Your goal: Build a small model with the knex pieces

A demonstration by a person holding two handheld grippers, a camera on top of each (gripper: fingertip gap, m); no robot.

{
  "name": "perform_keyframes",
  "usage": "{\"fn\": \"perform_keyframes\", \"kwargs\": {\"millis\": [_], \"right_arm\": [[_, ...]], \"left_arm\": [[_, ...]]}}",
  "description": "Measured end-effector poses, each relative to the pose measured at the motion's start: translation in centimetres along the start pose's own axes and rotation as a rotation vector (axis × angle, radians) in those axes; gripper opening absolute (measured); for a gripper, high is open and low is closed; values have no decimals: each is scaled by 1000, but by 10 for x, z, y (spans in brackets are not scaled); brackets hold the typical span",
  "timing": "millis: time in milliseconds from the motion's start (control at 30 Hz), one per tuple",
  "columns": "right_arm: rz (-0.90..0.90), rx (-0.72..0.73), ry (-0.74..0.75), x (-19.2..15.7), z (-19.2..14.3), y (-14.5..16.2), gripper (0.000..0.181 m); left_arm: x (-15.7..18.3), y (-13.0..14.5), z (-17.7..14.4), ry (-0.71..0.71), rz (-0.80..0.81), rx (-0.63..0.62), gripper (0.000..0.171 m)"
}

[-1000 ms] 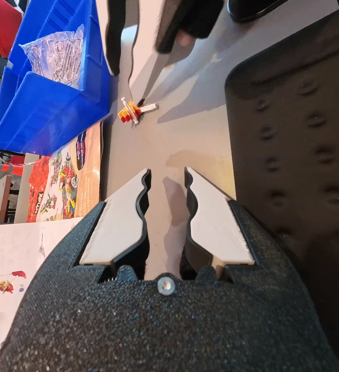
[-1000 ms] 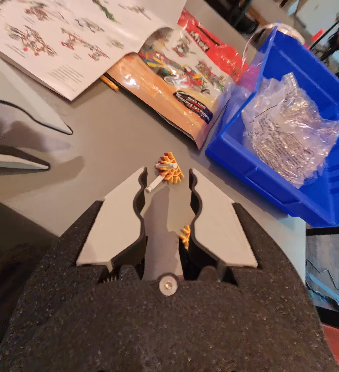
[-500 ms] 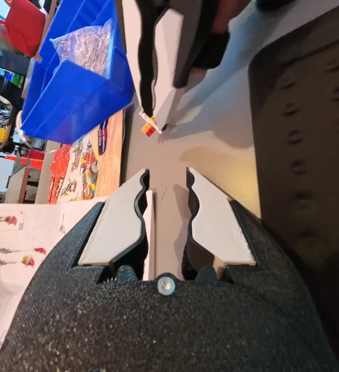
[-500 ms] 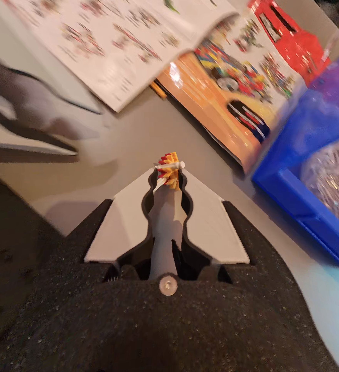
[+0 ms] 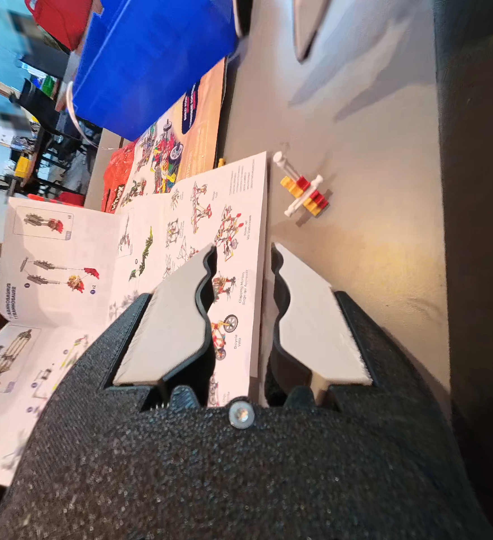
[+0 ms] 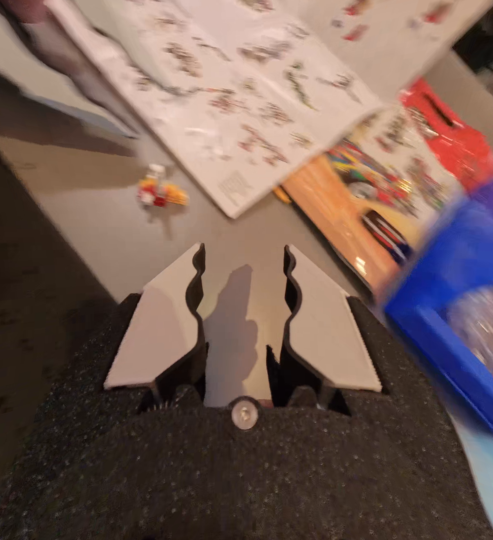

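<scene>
Both the left gripper (image 5: 244, 248) and right gripper (image 6: 244, 248) gape empty, the toy (image 6: 162, 191) lying loose on the table (image 6: 116, 228) beside the booklet (image 5: 157, 233).

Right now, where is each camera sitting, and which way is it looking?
Left wrist view: sits on the left gripper, open, looking along its grey fingers over the white folded instruction sheet towards the small red, yellow and white toy piece.
Right wrist view: sits on the right gripper, open and empty, looking down at the grey tabletop; picture blurred.
Both show the toy piece, the sheet, the colourful toy packet and the blue plastic bin.
</scene>
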State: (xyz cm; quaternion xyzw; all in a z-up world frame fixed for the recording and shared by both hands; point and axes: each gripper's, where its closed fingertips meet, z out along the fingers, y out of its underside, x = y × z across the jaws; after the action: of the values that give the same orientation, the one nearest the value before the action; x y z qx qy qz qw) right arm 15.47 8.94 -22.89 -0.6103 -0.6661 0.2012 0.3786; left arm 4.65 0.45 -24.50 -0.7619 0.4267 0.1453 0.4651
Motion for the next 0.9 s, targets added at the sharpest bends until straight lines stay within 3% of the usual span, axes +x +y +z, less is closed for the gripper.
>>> {"fn": "perform_keyframes", "kwargs": {"millis": [167, 367, 467, 533, 733, 900], "right_arm": [[184, -137, 274, 85, -30, 64, 50], [299, -304, 278, 104, -27, 124, 51], [371, -266, 206, 100, -23, 124, 41], [368, -266, 238, 108, -25, 128, 25], [322, -243, 174, 92, -19, 116, 25], [162, -233, 41, 44, 1, 82, 25]], "left_arm": [[11, -9, 3, 53, -35, 25, 34], [21, -13, 8, 76, -3, 17, 34], [21, -14, 10, 76, -12, 20, 34], [21, -12, 12, 76, -11, 13, 34], [22, -12, 15, 84, -7, 9, 34], [22, -13, 15, 106, -36, 26, 34]]}}
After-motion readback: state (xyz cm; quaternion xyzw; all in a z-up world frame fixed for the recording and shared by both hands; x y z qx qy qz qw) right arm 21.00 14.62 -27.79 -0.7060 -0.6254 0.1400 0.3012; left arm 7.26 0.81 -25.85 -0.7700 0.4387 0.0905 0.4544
